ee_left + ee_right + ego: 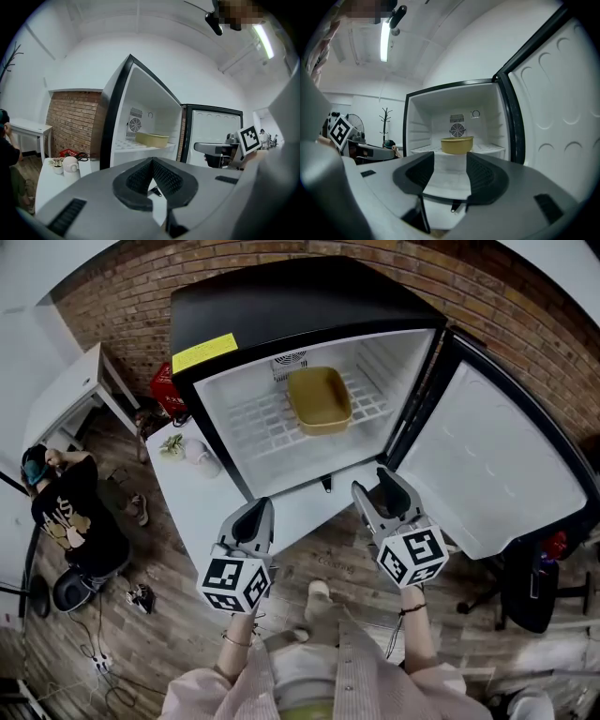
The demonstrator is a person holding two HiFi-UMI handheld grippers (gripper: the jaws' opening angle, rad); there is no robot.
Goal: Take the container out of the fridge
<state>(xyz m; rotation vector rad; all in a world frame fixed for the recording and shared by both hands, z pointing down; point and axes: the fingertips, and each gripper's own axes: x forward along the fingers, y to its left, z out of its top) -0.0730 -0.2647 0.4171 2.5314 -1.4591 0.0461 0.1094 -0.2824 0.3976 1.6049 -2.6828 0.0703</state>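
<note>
A shallow yellow container point(319, 397) rests on the white wire shelf inside the open black fridge point(281, 306). The left gripper view shows the container point(152, 139) off to the right, and it sits straight ahead in the right gripper view point(456, 144). Both grippers hover in front of the fridge, short of its opening. My left gripper point(256, 515) point(151, 161) is shut with its pads touching and nothing between them. My right gripper point(379, 488) point(450, 164) is open and empty, its jaws framing the container from a distance.
The fridge door point(487, 460) is swung wide open on the right. A white table point(192, 488) to the left of the fridge holds a small plant and a white jug point(70, 165). A person point(67, 512) sits at far left beside a white desk point(66, 390). Brick wall behind.
</note>
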